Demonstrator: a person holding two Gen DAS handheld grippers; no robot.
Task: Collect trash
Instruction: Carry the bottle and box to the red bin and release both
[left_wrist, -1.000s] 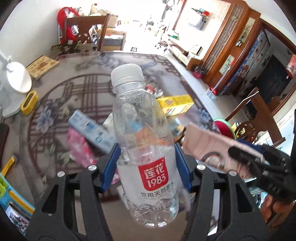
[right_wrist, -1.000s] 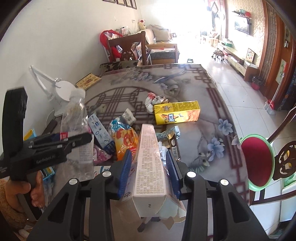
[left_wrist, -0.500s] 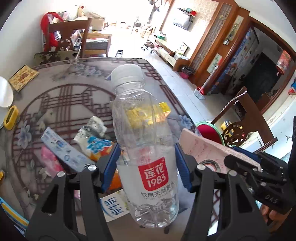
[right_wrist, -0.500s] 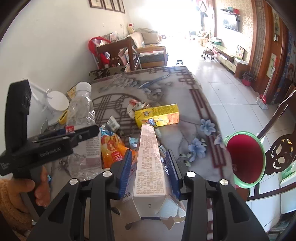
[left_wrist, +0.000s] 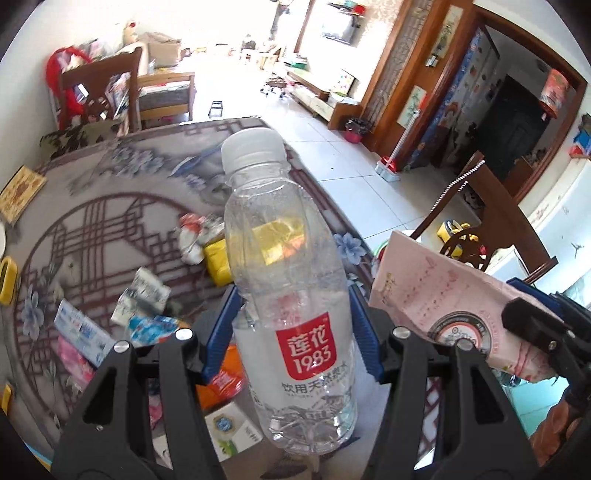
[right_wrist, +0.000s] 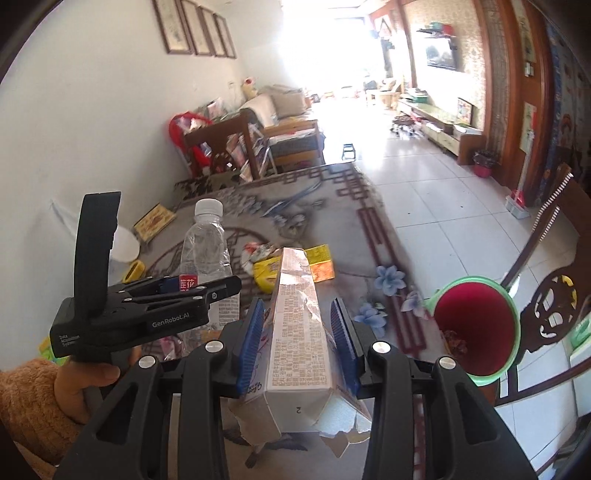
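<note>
My left gripper (left_wrist: 291, 328) is shut on a clear plastic water bottle (left_wrist: 291, 295) with a white cap and red label, held upright above the table; it also shows in the right wrist view (right_wrist: 205, 254). My right gripper (right_wrist: 297, 345) is shut on a long pinkish carton (right_wrist: 299, 332), held lengthwise between the blue pads; the carton also shows in the left wrist view (left_wrist: 443, 295). A red bin with a green rim (right_wrist: 476, 328) stands on the floor at the table's right edge, to the right of the carton.
Trash lies on the patterned table (left_wrist: 92, 206): a yellow carton (right_wrist: 291, 266), a crumpled wrapper (left_wrist: 192, 236), a blue-white box (left_wrist: 79, 328), snack packets (left_wrist: 221, 376). A dark wooden chair (right_wrist: 554, 295) stands at the right, more chairs (right_wrist: 229, 147) behind the table.
Both grippers have risen and drawn back from the table with their loads, and swung toward the table's right edge. The red bin now sits closer to the right gripper.
</note>
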